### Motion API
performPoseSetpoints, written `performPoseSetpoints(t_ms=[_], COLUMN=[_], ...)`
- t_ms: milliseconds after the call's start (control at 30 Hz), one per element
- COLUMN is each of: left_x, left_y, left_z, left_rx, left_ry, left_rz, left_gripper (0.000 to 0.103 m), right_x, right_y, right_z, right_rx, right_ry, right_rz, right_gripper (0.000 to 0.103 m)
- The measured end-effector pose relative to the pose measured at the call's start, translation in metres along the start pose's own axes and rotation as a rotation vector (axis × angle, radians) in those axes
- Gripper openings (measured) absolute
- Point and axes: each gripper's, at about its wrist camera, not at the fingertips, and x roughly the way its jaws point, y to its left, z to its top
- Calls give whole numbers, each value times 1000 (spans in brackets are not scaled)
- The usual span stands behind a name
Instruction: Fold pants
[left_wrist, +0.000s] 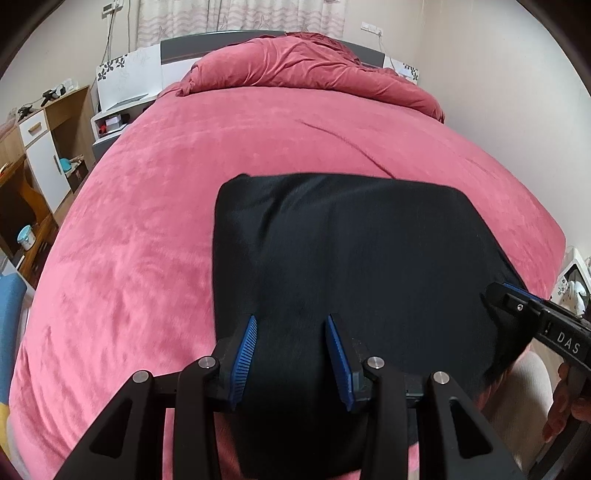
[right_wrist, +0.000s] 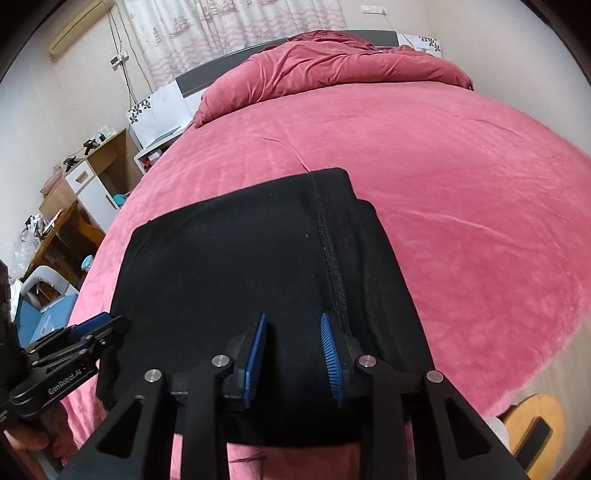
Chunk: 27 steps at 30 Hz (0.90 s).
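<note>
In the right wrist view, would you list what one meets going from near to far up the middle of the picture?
right gripper, jaws apart above the cloth → folded black pants → bare pink bedspread → bunched red duvet → dark headboard → patterned curtain.

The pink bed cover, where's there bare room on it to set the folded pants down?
The pink plush bed cover lies bare to the right of the folded black pants, and between them and the rumpled red duvet at the headboard. A narrower bare strip runs left of the pants. The near edge is crowded: both grippers hover over the pants.
</note>
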Motion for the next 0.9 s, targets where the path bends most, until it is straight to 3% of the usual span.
performPoseSetpoints(t_ms=[433, 600, 800, 900], left_x=[-6, -13, -20, -16], left_y=[23, 45, 57, 63], left_z=[-40, -53, -52, -47], left_rx=[-11, -115, -128, -159], left_ry=[-36, 6, 5, 29], left_rz=[-52, -141, -199, -208], left_gripper=[47, 51, 52, 61], right_x=[11, 7, -7, -10], right_y=[-11, -15, -10, -15], right_z=[-4, -2, -7, -7], right_rx=[41, 54, 35, 43], right_ry=[43, 53, 58, 68], right_rz=[9, 15, 14, 26], right_gripper=[30, 30, 35, 36])
